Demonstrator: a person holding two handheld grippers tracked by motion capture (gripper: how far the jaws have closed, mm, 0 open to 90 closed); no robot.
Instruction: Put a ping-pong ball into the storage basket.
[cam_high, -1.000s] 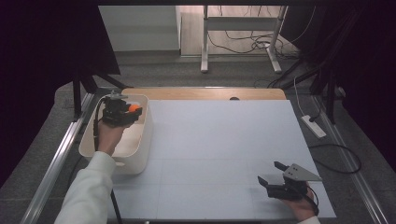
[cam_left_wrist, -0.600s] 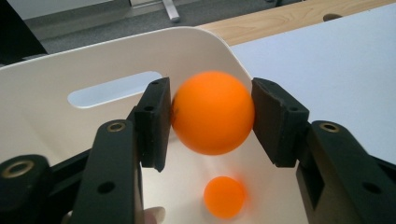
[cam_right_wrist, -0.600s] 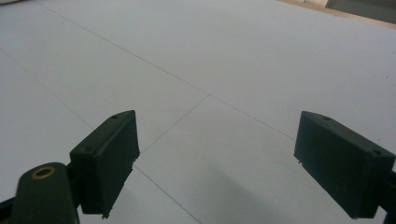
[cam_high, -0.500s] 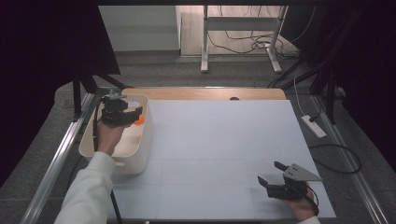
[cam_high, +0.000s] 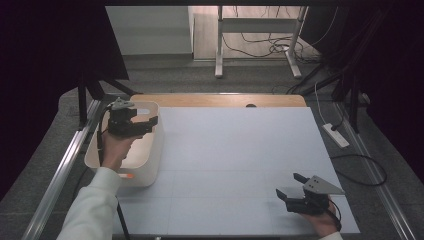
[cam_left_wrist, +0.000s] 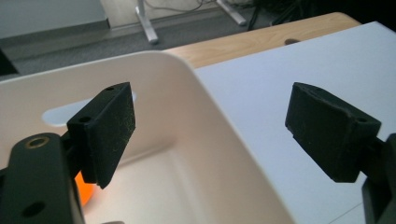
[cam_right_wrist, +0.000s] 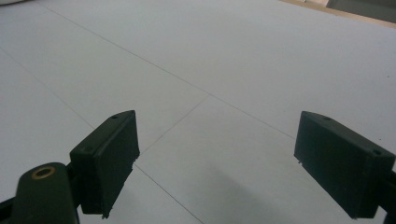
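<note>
A: Where is the left gripper (cam_high: 131, 121) right now?

B: Over the white tub (cam_high: 152, 165) at the left edge of the table (cam_high: 240, 160), held in the person's left hand (cam_high: 114, 150). Its jaws have just been opening and now stand wide apart with nothing between them. In the left gripper view the tub's rim runs across below and between the two pads (cam_left_wrist: 108, 130).

A: And the orange thing?

B: The orange object (cam_left_wrist: 85, 192) lies down inside the tub, below the gripper — just behind its left-hand jaw in the left gripper view, where only a small patch of it peeks out. From the high view an orange glow shows through the tub's near wall, well below the gripper and close to the person's sleeve (cam_high: 92, 210). I cannot tell its shape.

A: The other hand?

B: The right gripper (cam_high: 296, 192) sits low over the near right corner of the table, jaws spread wide — nothing in them, just bare white table surface ahead of its pads (cam_right_wrist: 343, 163).
</note>
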